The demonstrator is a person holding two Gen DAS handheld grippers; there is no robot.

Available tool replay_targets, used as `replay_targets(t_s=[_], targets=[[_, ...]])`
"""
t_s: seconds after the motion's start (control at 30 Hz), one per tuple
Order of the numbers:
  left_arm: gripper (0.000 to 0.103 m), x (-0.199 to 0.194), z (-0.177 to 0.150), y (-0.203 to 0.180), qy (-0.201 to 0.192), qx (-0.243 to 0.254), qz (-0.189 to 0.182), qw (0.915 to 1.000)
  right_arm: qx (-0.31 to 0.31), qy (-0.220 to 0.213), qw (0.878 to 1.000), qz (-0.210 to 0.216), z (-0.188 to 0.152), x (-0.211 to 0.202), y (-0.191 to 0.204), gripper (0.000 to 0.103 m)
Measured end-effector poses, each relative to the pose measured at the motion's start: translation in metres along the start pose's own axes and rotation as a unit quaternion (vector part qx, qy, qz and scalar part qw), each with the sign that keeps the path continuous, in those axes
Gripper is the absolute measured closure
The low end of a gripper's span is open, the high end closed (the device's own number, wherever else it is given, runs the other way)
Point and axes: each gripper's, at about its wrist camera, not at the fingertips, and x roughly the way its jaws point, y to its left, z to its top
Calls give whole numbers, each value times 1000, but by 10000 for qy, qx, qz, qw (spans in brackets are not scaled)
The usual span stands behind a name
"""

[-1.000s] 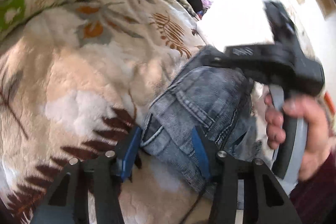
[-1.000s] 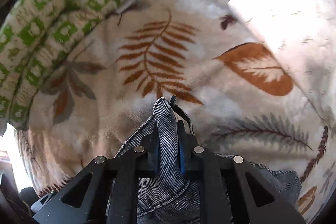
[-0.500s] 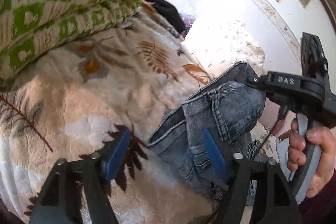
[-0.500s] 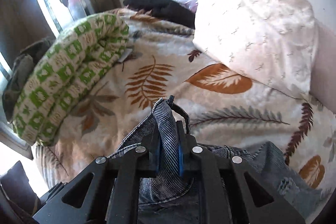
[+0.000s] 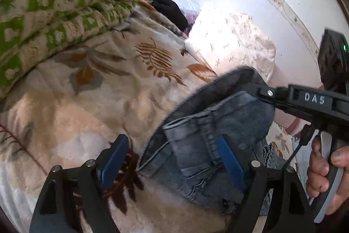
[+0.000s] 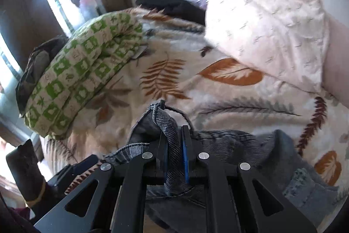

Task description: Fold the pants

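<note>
Only the left wrist view showed the hand gripping the right gripper — clamped tight on a fold of the jeans, lifting it off the bed. Meanwhile the left gripper was opening, its blue pads clear of the denim bunched between them. Near the bed's far edge lay a green blanket and a pillow.

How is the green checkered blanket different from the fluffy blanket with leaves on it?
The green checkered blanket is folded into a thick bundle; the fluffy leaf-print blanket lies spread out. The green one bears small green squares; the leaf one bears brown and orange leaves. The green one rests on the leaf one. Both have cream backgrounds.
</note>
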Motion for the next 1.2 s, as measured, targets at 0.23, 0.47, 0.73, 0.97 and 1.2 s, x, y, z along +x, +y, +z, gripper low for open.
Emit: replay_targets(t_s=[0.23,0.47,0.73,0.97,1.2], targets=[[70,29,0,1,552,11,-463,9974,65,176,9991,377,14,15,1,81],[94,23,-3,8,680,-141,-740,9948,377,-88,9985,392,24,3,-8,47],[63,11,-11,35,721,-498,-48,9961,-16,592,9981,142,35,44,11,34],[24,22,-5,24,609,-224,-92,9979,-599,1187,9905,-342,53,109,28,34],[44,39,-17,0,942,578,-286,9935,-742,1830,9786,-579,49,160,17,69]])
